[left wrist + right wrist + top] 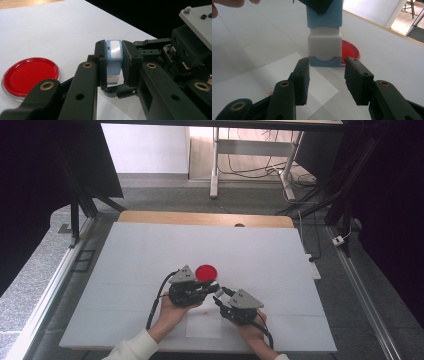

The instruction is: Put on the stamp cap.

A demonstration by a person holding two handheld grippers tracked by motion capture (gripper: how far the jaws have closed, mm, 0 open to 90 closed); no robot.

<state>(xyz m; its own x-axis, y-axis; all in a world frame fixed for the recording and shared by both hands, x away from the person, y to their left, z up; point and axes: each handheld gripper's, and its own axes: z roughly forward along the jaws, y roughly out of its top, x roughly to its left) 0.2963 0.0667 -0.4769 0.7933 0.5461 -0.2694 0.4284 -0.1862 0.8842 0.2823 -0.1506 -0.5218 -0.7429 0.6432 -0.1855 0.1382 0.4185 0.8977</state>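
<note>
A light-blue-and-white rectangular plastic stamp (114,58) is being pinched by the left gripper (113,65) while the right gripper (327,75), jaws spread beside its base cap, is apparently being readied to re-close squarely and pull.

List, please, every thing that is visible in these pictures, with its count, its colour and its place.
Blue and white plastic stamp-like block: one, light blue with a white middle part, clamped between the jaws of the left gripper, above the paper.
Red round lidded dish: one, red inside a clear rim, on the table just behind the grippers.
White sheet of paper: one, white, on the table under the grippers.
White table top: one, white, with a wooden far edge.
Left gripper: one, black, shut on the block.
Right gripper: one, black, jaws apart on either side of the block's lower end, not pressing it.
Hands: two, under the grippers.
</note>
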